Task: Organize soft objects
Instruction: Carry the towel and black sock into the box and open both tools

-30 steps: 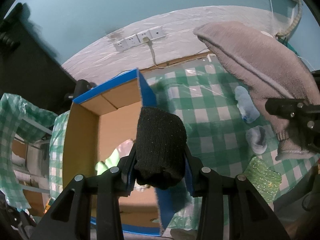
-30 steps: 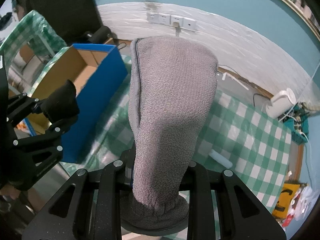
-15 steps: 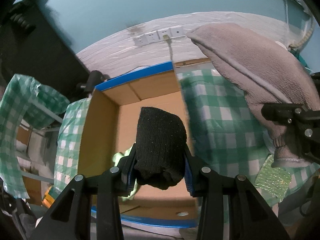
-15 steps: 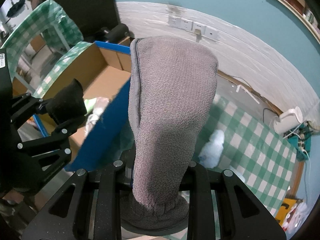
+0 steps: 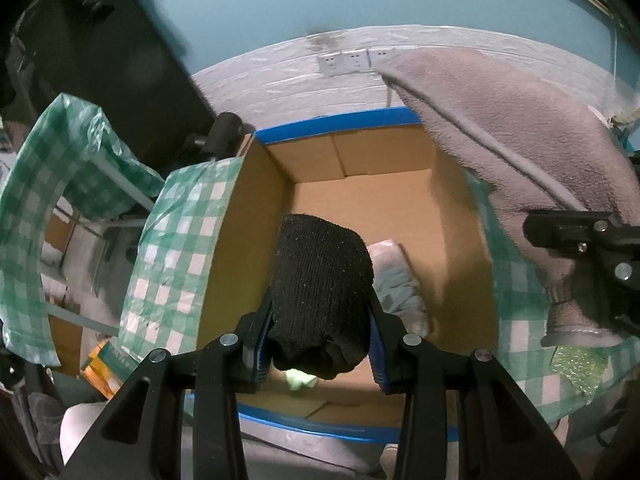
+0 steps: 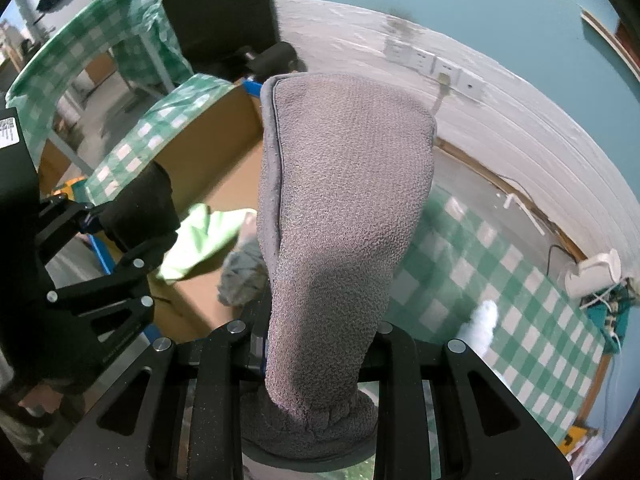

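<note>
Black sock (image 5: 320, 292) upright, gray slipper (image 6: 340, 240) upright

both views are dim and cool, with a blue-green cast from the wall. the light is soft and comes from above, and no hard shadows show. the fisheye lens bends straight lines strongly and leaves black corners around a round picture. in the left wrist view the cardboard box (image 5: 360, 184) looks warm and evenly lit, while its right wall smears with motion blur. in the right wrist view the grey slipper (image 6: 340, 208) is sharp, its weave clear, but the green cloth (image 6: 200, 236) in the box is blurred. the white wall panel (image 6: 500, 120) is streaky.
</note>
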`<action>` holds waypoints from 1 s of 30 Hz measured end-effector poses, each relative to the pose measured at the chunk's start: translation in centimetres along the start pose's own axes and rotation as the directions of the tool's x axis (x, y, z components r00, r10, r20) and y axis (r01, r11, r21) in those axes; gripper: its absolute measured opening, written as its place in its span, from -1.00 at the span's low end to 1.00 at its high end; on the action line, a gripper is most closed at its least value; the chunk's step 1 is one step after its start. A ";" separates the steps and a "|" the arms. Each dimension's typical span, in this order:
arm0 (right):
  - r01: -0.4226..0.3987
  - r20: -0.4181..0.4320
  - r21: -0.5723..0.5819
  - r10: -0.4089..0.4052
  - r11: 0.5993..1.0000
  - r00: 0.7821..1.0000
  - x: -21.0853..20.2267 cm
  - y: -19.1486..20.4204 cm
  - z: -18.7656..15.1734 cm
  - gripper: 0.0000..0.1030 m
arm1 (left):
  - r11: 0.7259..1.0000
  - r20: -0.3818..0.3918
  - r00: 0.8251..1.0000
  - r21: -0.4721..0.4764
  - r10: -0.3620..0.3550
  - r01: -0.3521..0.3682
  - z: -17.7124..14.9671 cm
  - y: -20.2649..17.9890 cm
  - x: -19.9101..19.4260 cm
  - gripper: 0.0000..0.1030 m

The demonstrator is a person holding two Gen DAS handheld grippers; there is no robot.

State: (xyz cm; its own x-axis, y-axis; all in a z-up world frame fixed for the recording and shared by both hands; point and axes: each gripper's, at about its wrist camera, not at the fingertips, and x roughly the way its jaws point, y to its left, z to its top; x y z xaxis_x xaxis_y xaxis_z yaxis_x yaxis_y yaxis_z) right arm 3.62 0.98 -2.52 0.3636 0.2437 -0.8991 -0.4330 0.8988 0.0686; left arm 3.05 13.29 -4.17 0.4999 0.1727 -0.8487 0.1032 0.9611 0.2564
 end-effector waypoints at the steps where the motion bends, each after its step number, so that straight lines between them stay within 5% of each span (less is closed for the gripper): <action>1: -0.002 -0.003 -0.004 0.002 1.000 1.000 0.2 0.4 0.2 -0.53 | 1.000 -0.003 1.000 -0.006 0.000 -0.001 -0.1 0.4 0.2 -0.22; 19: -0.057 -0.085 -0.046 0.053 0.997 0.995 5.8 5.5 3.3 -0.50 | 0.997 -0.084 0.996 -0.069 0.023 -0.028 -1.7 4.1 4.4 -0.12; 23: -0.068 -0.073 -0.037 0.065 0.997 0.995 6.0 5.9 3.3 -0.16 | 0.993 -0.089 0.992 -0.072 0.092 -0.098 -1.7 4.4 4.5 0.32; 26: -0.046 -0.068 -0.034 0.043 0.998 0.997 6.1 5.8 3.0 0.33 | 0.991 -0.078 0.992 -0.080 0.102 -0.108 -1.5 4.7 4.2 0.44; 30: -0.012 -0.048 -0.042 0.010 0.999 0.999 5.8 5.5 2.9 0.35 | 0.991 -0.066 0.994 -0.096 0.088 -0.094 -1.1 5.0 3.7 0.50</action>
State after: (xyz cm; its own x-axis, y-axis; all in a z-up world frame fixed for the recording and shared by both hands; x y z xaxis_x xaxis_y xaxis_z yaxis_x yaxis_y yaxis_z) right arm 5.71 8.42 -6.07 0.3191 0.2348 -0.9182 -0.4715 0.8797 0.0611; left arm 4.42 18.93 -6.54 0.4493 0.2706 -0.8514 -0.0277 0.9568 0.2894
